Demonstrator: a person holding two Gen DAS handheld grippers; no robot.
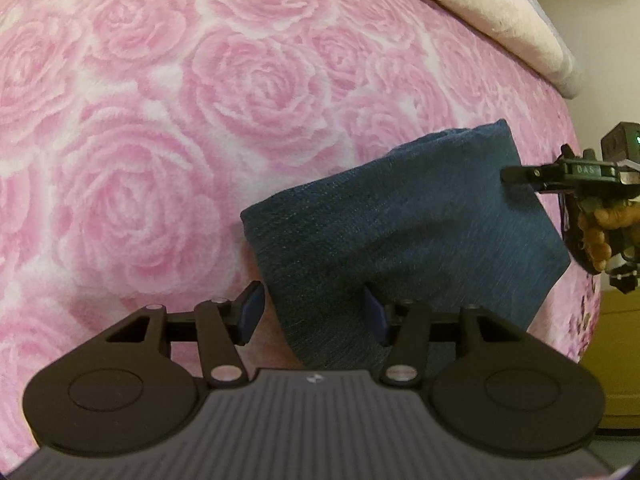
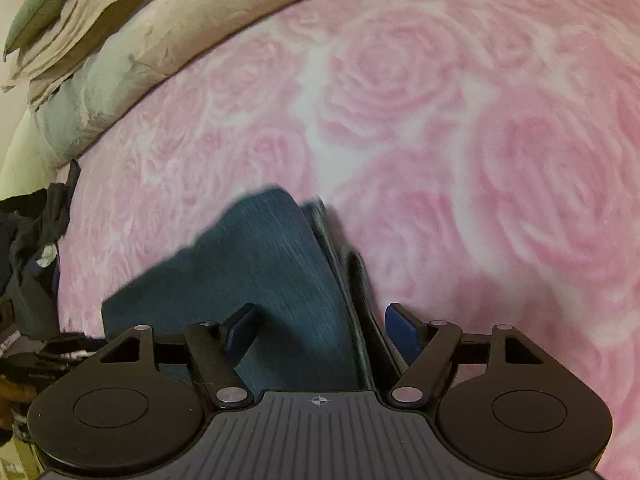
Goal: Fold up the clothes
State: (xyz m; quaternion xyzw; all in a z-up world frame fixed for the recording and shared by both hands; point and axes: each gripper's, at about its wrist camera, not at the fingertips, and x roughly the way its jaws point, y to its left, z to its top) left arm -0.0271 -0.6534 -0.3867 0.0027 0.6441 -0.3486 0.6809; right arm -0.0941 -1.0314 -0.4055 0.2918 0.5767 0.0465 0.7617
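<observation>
A folded blue denim garment (image 1: 400,224) lies on the pink rose-patterned blanket (image 1: 180,120). My left gripper (image 1: 314,314) stands open over its near left corner. That corner lies between the jaws, and the left pad (image 1: 252,312) stays clear of the cloth edge. My right gripper (image 1: 520,176), held by a hand (image 1: 596,232), hovers at the garment's far right side. In the right wrist view the right gripper (image 2: 322,332) is open. The blurred denim (image 2: 272,272) and its stacked fold edge (image 2: 344,264) sit between the jaws, not pinched.
A cream quilt (image 2: 160,32) is bunched along the far edge of the bed, also seen as a pale roll (image 1: 500,12). Dark clothes (image 2: 28,240) are heaped off the bed's left side. Yellowish furniture (image 1: 620,340) stands beyond the right edge.
</observation>
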